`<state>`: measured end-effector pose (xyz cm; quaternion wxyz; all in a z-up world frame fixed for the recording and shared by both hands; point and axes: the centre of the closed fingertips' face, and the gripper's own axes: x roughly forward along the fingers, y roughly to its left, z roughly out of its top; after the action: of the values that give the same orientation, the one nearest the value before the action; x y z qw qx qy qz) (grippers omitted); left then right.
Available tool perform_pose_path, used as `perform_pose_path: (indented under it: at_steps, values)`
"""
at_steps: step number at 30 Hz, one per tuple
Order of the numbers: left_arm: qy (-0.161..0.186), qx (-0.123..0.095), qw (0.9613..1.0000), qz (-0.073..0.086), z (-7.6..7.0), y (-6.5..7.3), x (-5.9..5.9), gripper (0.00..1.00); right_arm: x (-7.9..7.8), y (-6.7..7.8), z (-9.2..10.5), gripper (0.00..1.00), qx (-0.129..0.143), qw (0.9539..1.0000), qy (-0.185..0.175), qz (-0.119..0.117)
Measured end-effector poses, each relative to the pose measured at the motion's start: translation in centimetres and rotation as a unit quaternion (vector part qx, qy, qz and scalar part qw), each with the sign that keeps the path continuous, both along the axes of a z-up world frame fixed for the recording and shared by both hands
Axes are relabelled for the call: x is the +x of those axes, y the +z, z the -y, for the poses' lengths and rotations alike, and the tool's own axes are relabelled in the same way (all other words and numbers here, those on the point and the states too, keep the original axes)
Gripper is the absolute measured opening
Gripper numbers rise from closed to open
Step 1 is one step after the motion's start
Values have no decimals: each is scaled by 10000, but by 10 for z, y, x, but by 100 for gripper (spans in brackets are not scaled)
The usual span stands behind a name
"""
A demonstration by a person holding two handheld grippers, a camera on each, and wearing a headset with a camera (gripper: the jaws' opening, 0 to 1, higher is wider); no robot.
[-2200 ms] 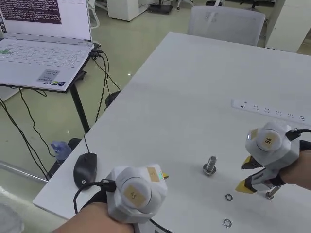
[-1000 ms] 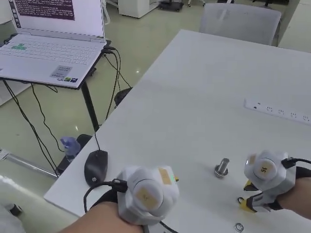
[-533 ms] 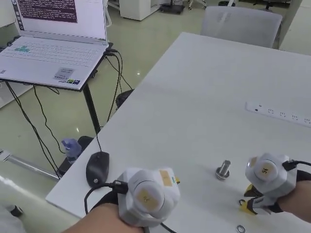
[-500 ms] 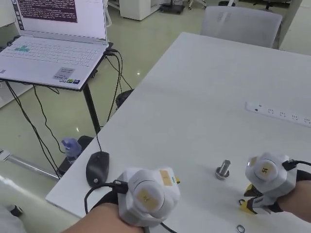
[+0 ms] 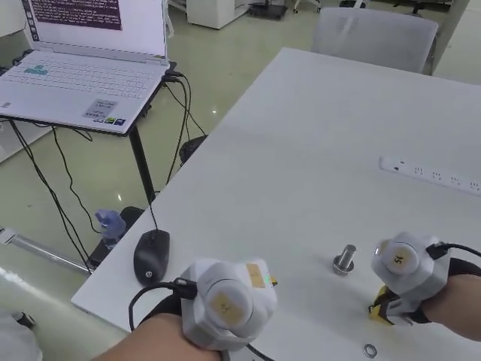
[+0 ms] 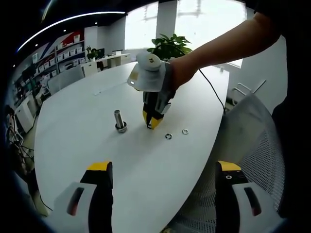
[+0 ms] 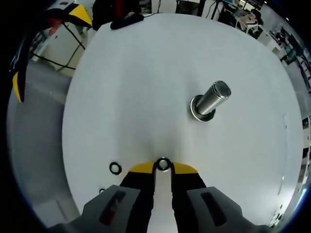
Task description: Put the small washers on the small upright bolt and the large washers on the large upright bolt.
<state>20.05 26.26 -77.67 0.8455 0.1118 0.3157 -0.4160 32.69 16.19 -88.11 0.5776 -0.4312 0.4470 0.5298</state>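
One washer (image 7: 163,164) sits pinched in the right gripper (image 7: 163,171).

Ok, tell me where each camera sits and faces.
Left gripper view: on the left gripper, jaws open, across the table toward the right gripper and arm.
Right gripper view: on the right gripper, facing down at a washer between its tips.
Head view: on the head, forward and down; both grippers, forearms.
All three share the bolt.

Laptop (image 5: 90,68) partly beyond top edge
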Motion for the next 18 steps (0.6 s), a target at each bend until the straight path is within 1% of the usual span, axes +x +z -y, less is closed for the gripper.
perform_pose_path:
  at_steps: [2,3,8,11,18]
  values:
    - [7,11,10000,-9,-1,0,0,86,1,0,0,13,-33,10000,-49,-4]
    - [13,7,10000,-11,-1,1,0,86,1,0,1,13,-35,9999,-128,-16]
    - [25,-11,10000,7,0,2,1,86,1,0,1,12,29,9998,-210,-30]
    - [34,-9,10000,15,0,3,1,86,0,0,2,12,19,9997,-229,-31]
    - [62,-20,10000,-5,1,1,1,85,2,16,7,12,136,9992,-363,-76]
